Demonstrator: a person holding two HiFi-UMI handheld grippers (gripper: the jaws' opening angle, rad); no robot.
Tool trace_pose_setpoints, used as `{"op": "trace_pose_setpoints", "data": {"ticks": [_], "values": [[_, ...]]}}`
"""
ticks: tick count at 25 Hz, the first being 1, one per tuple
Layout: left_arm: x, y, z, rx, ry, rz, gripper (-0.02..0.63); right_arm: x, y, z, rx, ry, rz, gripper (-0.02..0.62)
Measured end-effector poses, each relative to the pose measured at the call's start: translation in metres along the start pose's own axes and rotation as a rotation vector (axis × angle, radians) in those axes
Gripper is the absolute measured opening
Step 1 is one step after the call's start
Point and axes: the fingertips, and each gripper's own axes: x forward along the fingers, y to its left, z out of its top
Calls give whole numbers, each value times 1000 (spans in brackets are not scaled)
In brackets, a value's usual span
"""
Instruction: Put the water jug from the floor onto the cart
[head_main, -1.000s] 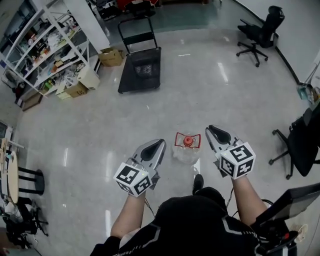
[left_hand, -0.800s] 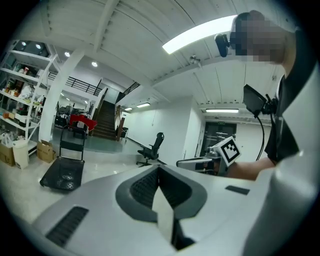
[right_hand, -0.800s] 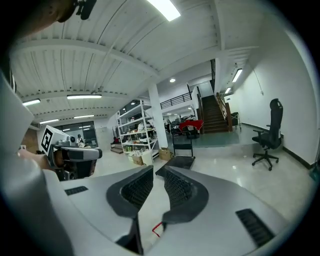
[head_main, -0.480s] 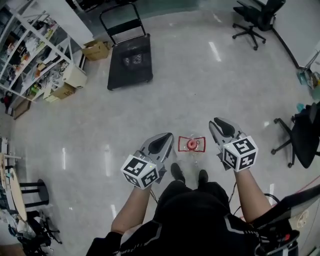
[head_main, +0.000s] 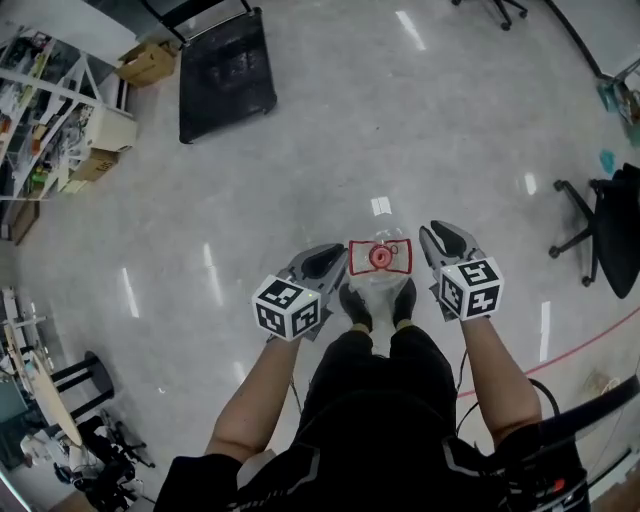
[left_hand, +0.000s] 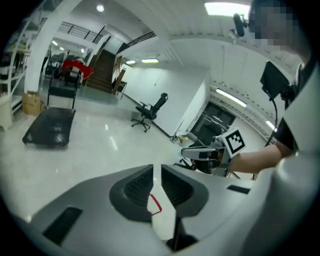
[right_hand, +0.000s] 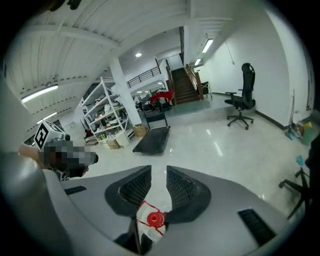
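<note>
Two tools are flanking the water jug (head_main: 379, 262), which is standing on the floor (head_main: 400, 130) by the person's shoes (head_main: 355, 308): the left tool (head_main: 325, 258) and right tool (head_main: 440, 240) are hanging just beside it. Both jaw pairs have just been opening and are standing spread, the left narrowly, pinching nothing.

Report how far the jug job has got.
Done: nothing yet; the jug stands on the floor by the person's shoes, far from the cart. In hand: the left gripper and right gripper flank its red-capped top, jaws just opened, pads pressing on nothing. Left: grip the jug, lift it, carry it to the cart and set it down.
</note>
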Motion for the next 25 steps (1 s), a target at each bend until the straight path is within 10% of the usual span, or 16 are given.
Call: {"op": "trace_pose_setpoints", "data": {"ticks": [12,25], "values": [[107,117,-219,-276,347,169,127,112,-53,-224,207,338,-18,155],[149,129,-291,-353,391,150,132,138,-52,-293,276,400,-11,156]]}}
